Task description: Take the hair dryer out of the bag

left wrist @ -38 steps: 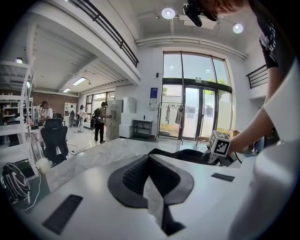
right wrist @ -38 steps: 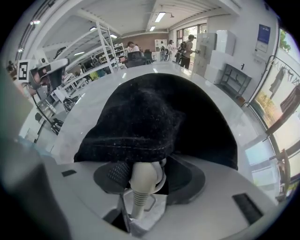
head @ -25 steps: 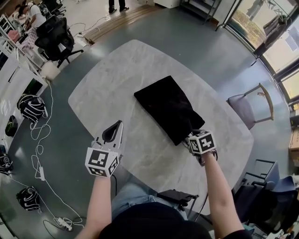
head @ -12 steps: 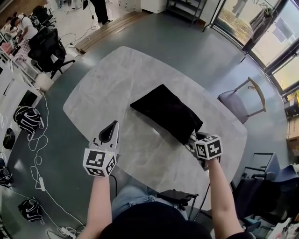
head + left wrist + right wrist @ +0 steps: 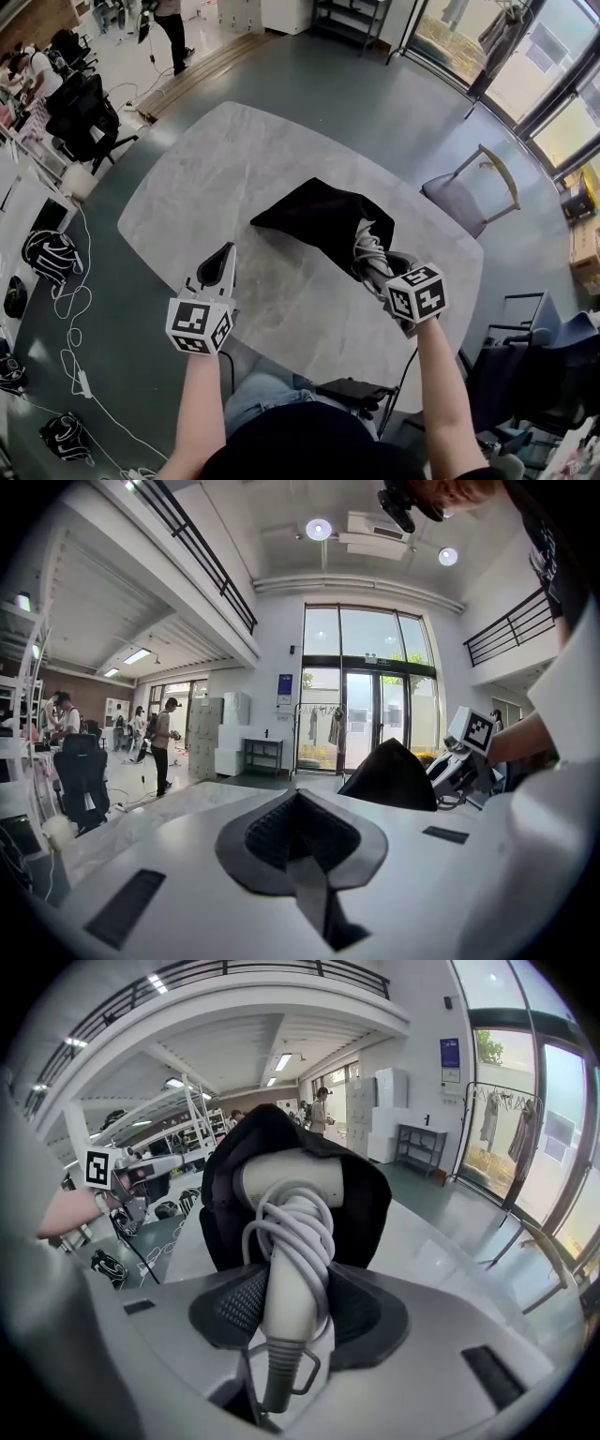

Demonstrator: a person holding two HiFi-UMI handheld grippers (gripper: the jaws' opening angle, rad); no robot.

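Extraction: right gripper [image 5: 291, 1309] clamps hair dryer [image 5: 286, 1232], partly out of bag [image 5: 309, 217] | left gripper [image 5: 298, 829] closed, empty | next: I pin bag, pull clear.

A pale marble bench [image 5: 206, 187] carries a black bag [image 5: 314, 220]. The bag's far end lies flat on the top, and its mouth is lifted toward the right gripper [image 5: 384, 272]. A white hair dryer [image 5: 367, 246] sticks out of that mouth, cord wound round its handle, the handle end meeting the gripper's jaws. The left gripper [image 5: 223, 261] hovers over the bench's near edge, well apart from the bag, tips drawn together. A grey chair [image 5: 457, 195] stands beside the bench on the right, and a backpack [image 5: 49, 255] lies on the floor at left.
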